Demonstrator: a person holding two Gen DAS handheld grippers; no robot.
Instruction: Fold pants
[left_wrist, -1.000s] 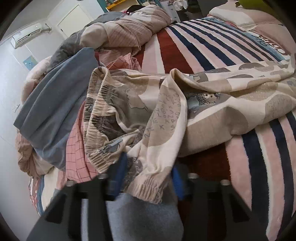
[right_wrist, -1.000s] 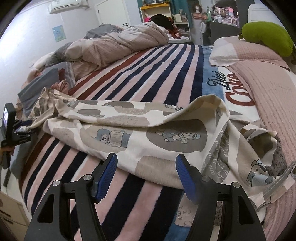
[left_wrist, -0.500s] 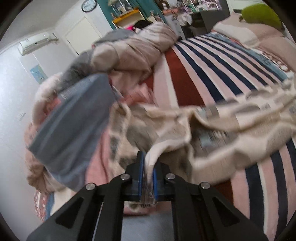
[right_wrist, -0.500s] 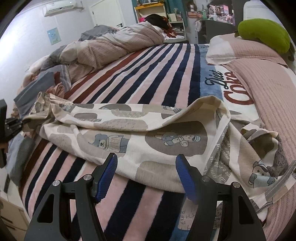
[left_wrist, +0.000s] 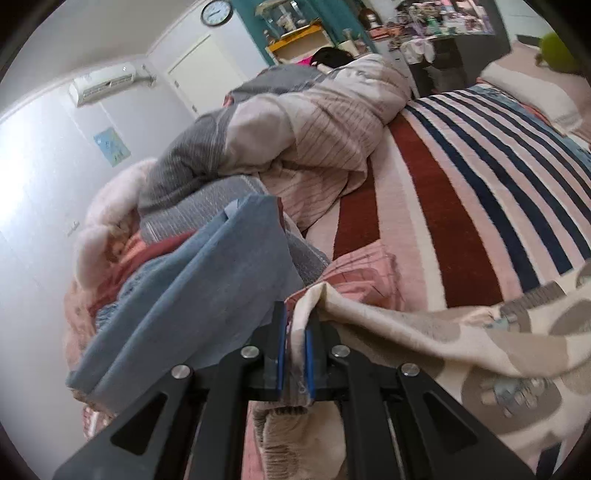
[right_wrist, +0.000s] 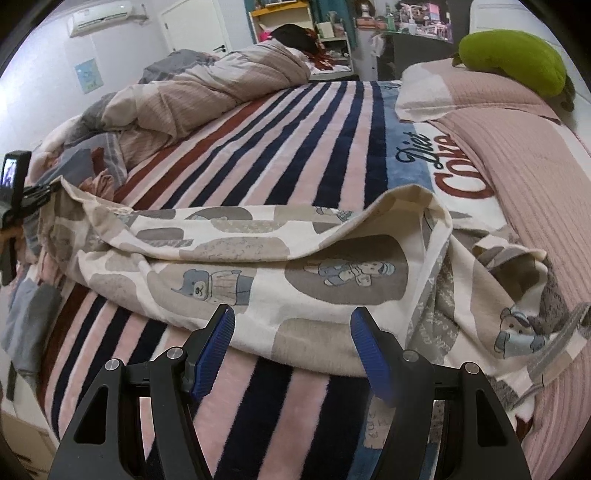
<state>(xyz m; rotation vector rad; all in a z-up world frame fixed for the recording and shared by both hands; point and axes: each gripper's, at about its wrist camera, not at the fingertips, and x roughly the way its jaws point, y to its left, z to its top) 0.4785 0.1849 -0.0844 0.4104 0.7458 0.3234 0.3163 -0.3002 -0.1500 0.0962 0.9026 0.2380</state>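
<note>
Left gripper (left_wrist: 294, 343): clenched on a cuff of the bear-print pants (right_wrist: 280, 266).
Right gripper (right_wrist: 291, 347): jaws spread, empty, pants lying just beyond them.

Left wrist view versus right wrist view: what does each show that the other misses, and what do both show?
Left wrist only: the left gripper shut on the pants hem, a wall clock, a blue garment. Right wrist only: the right gripper open above the pants, touching nothing, a green pillow, blanket lettering. Both: pants, striped blanket, rolled duvet, air conditioner.
</note>
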